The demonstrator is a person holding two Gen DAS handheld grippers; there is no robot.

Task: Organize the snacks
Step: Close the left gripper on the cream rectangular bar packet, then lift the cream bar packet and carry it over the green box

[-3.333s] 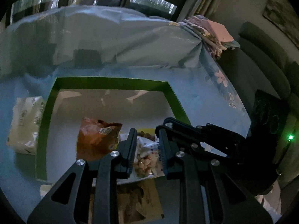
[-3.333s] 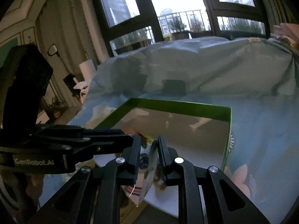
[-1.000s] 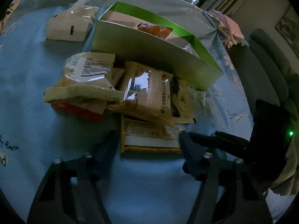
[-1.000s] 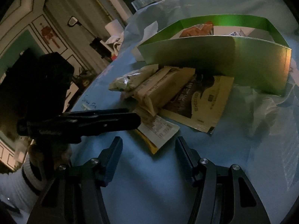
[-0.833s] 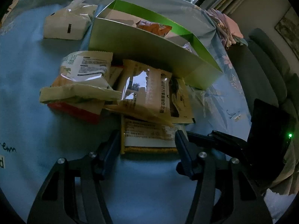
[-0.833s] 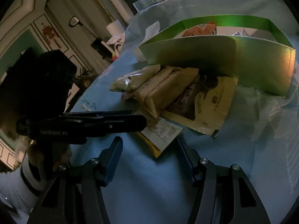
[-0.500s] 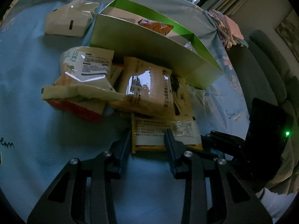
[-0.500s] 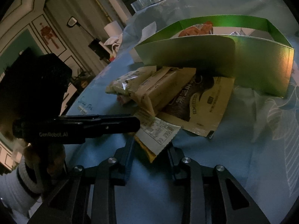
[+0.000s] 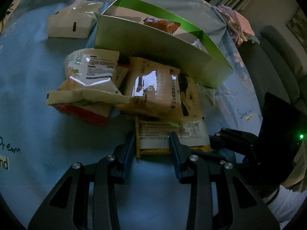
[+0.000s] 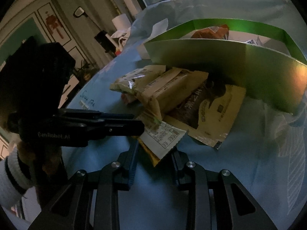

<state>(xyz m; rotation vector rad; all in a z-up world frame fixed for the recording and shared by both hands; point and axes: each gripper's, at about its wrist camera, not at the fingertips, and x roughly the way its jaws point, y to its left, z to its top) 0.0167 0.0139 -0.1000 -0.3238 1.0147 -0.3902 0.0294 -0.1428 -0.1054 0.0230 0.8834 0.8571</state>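
Note:
A flat yellow snack packet (image 9: 184, 132) with a white label lies at the near edge of a snack pile on the blue cloth. My left gripper (image 9: 151, 136) is shut on its left part. My right gripper (image 10: 154, 149) is shut on the packet's corner (image 10: 163, 136) from the other side. Each gripper shows in the other's view: the left gripper (image 10: 139, 122) comes in from the left, the right gripper (image 9: 212, 140) from the right. Behind the pile stands the green box (image 9: 153, 46) with an orange bag (image 9: 163, 24) inside.
A shiny tan packet (image 9: 153, 90), a green-and-white bag (image 9: 90, 71) on a red packet (image 9: 82, 113) and a brown flat pouch (image 10: 211, 107) are heaped against the box. A tissue pack (image 9: 71, 23) sits at the far left. A grey sofa (image 9: 278, 57) lies to the right.
Both grippers went from wide open to shut on the yellow packet. The packet slid a little to the right and its near corner lifted.

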